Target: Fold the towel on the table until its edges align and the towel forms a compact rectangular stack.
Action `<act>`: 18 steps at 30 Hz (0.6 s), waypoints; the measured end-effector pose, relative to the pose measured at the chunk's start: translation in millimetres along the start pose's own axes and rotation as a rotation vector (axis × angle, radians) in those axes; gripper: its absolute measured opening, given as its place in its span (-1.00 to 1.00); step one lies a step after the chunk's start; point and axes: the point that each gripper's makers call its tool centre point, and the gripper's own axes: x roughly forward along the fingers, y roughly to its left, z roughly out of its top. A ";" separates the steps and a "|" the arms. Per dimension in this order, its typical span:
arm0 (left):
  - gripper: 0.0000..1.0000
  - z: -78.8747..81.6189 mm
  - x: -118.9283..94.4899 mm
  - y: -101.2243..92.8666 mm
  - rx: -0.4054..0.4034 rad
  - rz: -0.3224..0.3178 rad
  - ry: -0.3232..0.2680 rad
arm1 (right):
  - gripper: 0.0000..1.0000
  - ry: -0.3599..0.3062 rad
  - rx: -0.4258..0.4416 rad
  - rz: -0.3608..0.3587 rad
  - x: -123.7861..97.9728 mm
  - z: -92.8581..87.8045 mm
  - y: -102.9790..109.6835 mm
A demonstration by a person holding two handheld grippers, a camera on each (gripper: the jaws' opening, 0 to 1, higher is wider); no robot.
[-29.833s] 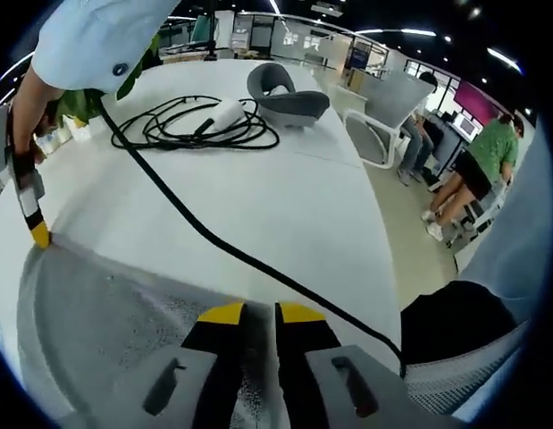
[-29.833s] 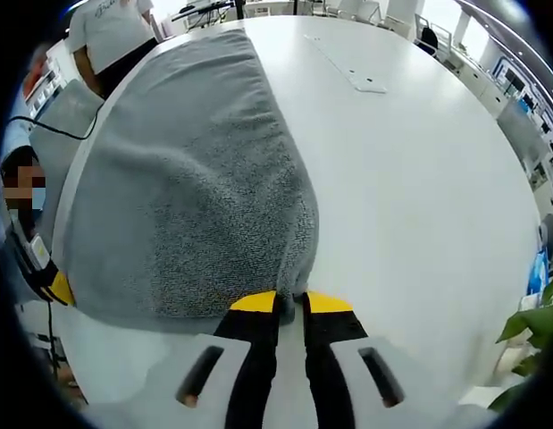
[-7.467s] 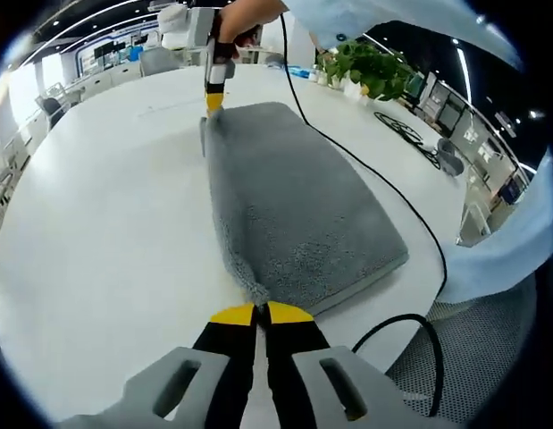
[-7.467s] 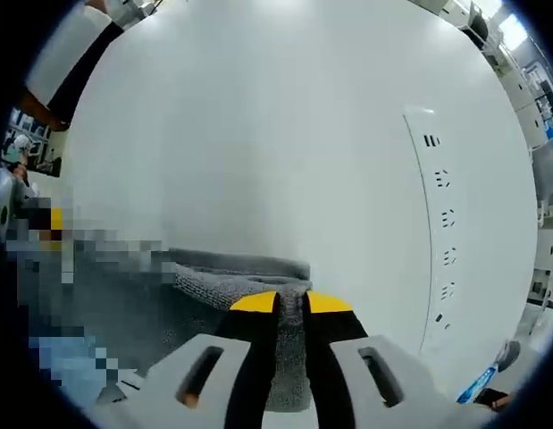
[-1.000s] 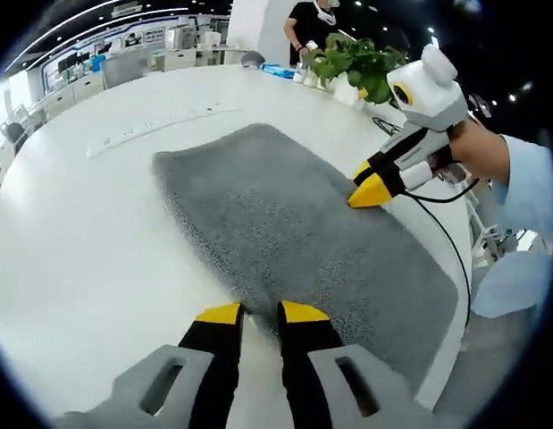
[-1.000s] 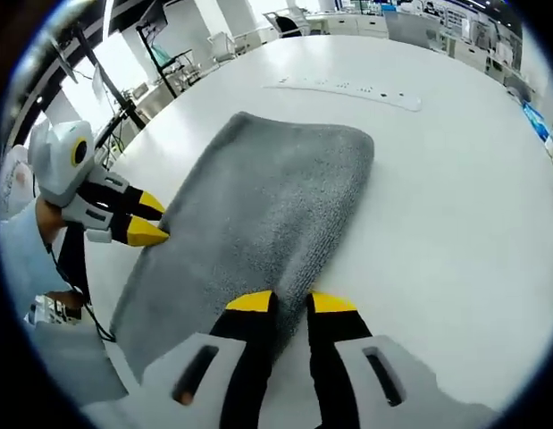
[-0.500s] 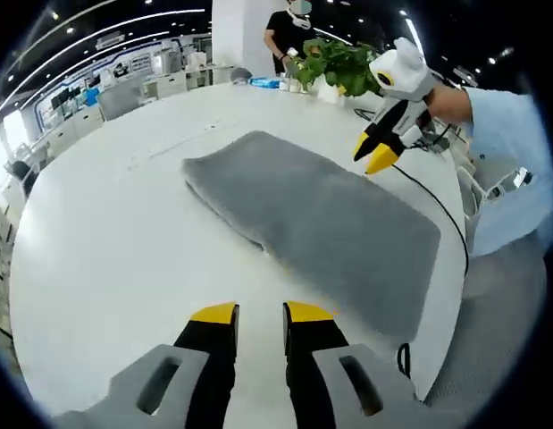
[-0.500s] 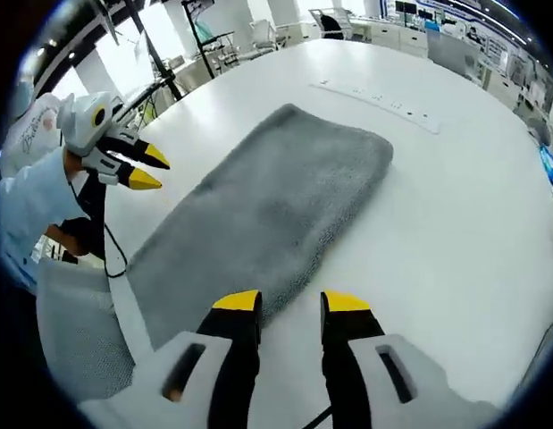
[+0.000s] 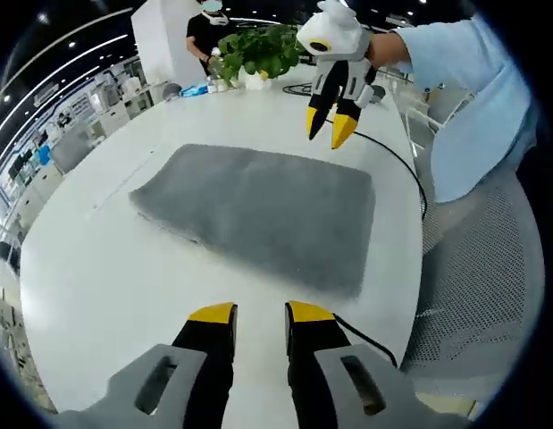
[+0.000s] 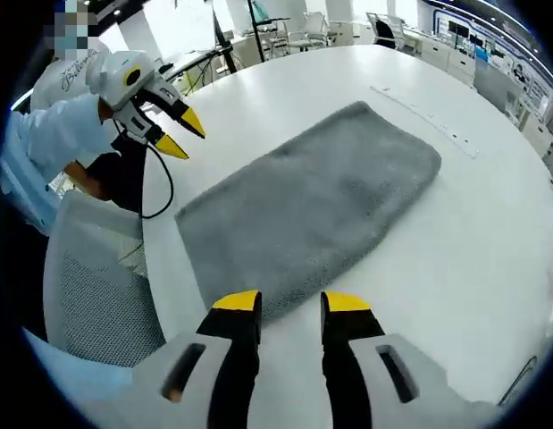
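The grey towel (image 9: 258, 214) lies folded into a flat oblong on the white table (image 9: 97, 277), its edges roughly even. My left gripper (image 9: 251, 313) hovers open just short of its near edge, holding nothing. In the right gripper view the same towel (image 10: 316, 210) stretches away from my right gripper (image 10: 291, 304), which is open and apart from the cloth. Each view also catches the other gripper raised above the table: the right gripper (image 9: 331, 125) beyond the towel, the left gripper (image 10: 180, 132) off the towel's left end, both with yellow tips spread.
A black cable (image 9: 397, 165) trails over the table edge beside a grey mesh chair (image 9: 477, 277). A potted plant (image 9: 258, 54) and a standing person (image 9: 205, 27) are at the far end. A white power strip (image 10: 428, 116) lies past the towel.
Both grippers have drawn back and up from the towel, so it looks smaller in both views. The towel lies where it was left.
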 end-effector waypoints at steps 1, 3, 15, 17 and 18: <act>-0.58 2.7 2.1 -6.4 0.006 -0.018 0.002 | -0.46 0.008 -0.026 0.015 1.6 -2.3 6.1; -0.58 7.8 7.6 -24.3 0.043 -0.071 0.018 | -0.49 0.015 -0.071 0.047 3.1 -3.5 17.1; -0.63 9.5 41.4 -72.5 0.233 -0.136 0.123 | -0.56 0.117 -0.384 0.115 14.1 -20.6 62.1; -0.63 7.0 42.8 -74.6 0.259 -0.135 0.149 | -0.56 0.137 -0.409 0.118 18.2 -25.6 65.8; -0.63 6.3 43.5 -75.3 0.264 -0.133 0.158 | -0.56 0.143 -0.416 0.115 19.7 -26.8 66.4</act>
